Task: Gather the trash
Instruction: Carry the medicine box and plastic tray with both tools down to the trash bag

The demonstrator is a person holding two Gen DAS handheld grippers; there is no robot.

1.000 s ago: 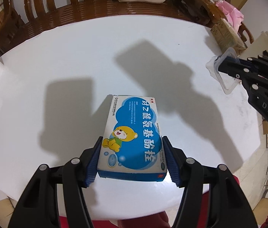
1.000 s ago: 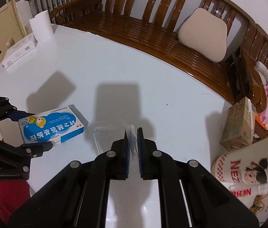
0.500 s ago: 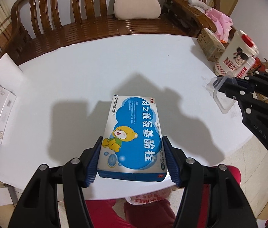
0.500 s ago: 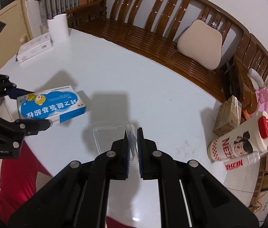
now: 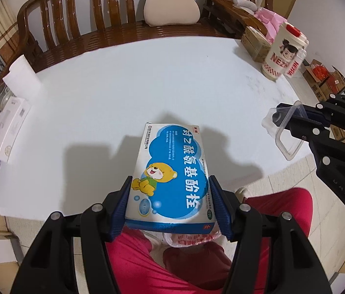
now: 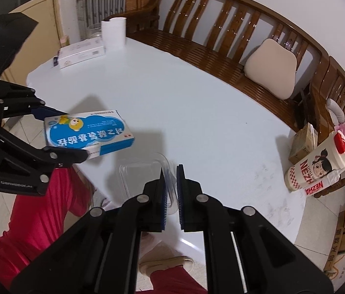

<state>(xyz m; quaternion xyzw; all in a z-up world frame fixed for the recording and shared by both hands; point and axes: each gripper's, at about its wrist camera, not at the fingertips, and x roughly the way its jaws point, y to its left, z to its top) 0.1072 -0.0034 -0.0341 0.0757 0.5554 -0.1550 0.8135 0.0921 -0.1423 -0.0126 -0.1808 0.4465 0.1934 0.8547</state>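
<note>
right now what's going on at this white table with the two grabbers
A person is clearing trash with a tool in each hand. The left tool is shut on a blue and white medicine box, held up over the near edge of the white table. The right tool is shut on the wall of a clear plastic container, also lifted. A NEZHA cup stands at the table's far right.

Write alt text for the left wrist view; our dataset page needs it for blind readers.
The left gripper clamps a blue medicine box above the white table edge. At right, the right gripper pinches a clear plastic container.
</note>
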